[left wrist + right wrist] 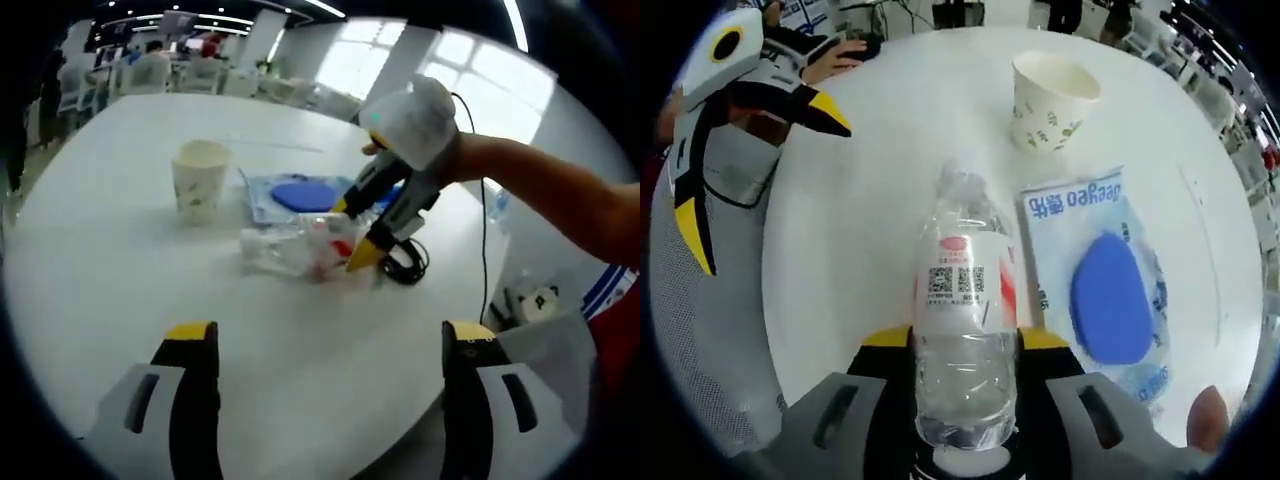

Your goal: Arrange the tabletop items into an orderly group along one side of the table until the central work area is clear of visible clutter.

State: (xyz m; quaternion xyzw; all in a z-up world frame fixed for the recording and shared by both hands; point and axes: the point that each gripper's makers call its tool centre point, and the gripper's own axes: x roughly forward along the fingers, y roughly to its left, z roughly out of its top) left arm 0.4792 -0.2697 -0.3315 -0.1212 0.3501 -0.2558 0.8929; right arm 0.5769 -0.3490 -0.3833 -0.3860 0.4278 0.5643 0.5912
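While sorting is unfinished: items lie mid-table.
Right tool: pinching water bottle.
Left tool: spread, holding nothing.
Left to move: paper cup, wipes pack.

The water bottle is clear plastic, its white label printed with black QR codes and a red band; the paper cup is cream with faint green sprigs; the wipes packet is pale blue with a deep blue oval; the table is white; the left gripper is grey with yellow tips.
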